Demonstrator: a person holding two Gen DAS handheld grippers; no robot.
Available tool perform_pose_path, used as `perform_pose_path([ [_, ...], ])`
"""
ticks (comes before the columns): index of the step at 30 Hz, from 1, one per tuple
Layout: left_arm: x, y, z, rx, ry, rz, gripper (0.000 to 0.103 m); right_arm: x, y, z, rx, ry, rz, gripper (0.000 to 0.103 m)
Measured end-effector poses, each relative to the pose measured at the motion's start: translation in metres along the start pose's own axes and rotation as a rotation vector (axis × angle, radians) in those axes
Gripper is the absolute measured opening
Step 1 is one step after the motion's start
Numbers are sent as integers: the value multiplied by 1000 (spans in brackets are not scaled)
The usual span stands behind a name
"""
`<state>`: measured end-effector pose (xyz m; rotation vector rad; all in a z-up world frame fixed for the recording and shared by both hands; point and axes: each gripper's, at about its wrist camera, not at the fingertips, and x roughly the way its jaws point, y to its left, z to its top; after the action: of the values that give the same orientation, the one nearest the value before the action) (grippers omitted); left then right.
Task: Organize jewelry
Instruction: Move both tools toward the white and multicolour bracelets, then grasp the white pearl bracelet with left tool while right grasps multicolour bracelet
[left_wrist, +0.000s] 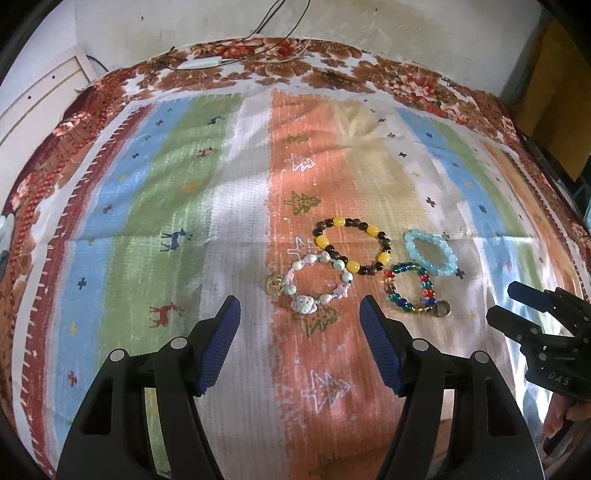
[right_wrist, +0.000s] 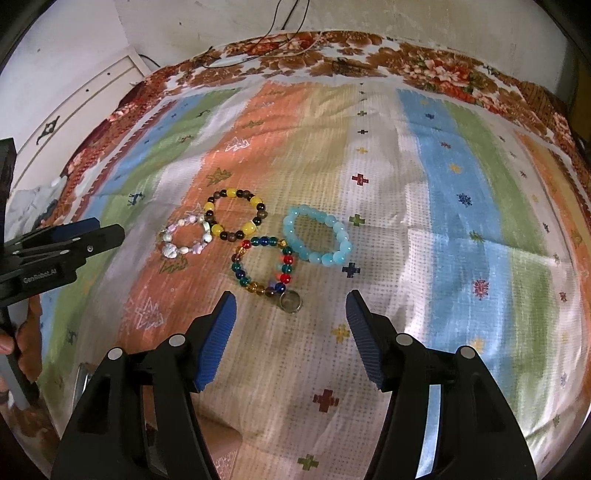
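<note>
Striped cloth (right_wrist: 443, 166), multicolour bracelet (right_wrist: 264, 264) just beyond spread right gripper (right_wrist: 291, 306)

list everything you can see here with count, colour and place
yellow bracelet: 1, yellow and dark beads, cloth centre, far
pale bracelet: 1, white and pink, left of the yellow one
blue bracelet: 1, light blue, right
mixed bracelet: 1, multicolour with a ring charm, nearest
cloth: 1, striped, over the surface
cables: dark, far edge
left gripper: 1, black, blue pads, open
right gripper: 1, black, blue pads, open
</note>
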<state>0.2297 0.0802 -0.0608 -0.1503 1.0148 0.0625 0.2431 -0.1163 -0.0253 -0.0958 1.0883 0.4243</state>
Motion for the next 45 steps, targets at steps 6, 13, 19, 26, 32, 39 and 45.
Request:
perform_pose_path([
  [6, 14, -4, 6, 25, 19, 0, 67, 9, -5, 7, 19, 11, 6, 64],
  [13, 32, -5, 14, 43, 37, 6, 67, 24, -7, 12, 26, 40, 3, 65],
  [19, 49, -2, 18, 50, 61, 12, 67, 37, -10, 17, 31, 59, -9, 66],
  [26, 60, -2, 23, 66, 76, 18, 67, 54, -13, 21, 38, 85, -22, 66],
  [32, 73, -3, 25, 86, 96, 27, 67, 66, -12, 25, 44, 103, -31, 66],
  [39, 84, -4, 25, 103, 115, 35, 67, 79, -14, 26, 47, 128, -42, 66],
  [45, 91, -4, 26, 113, 124, 45, 67, 87, -11, 27, 45, 141, -54, 66],
])
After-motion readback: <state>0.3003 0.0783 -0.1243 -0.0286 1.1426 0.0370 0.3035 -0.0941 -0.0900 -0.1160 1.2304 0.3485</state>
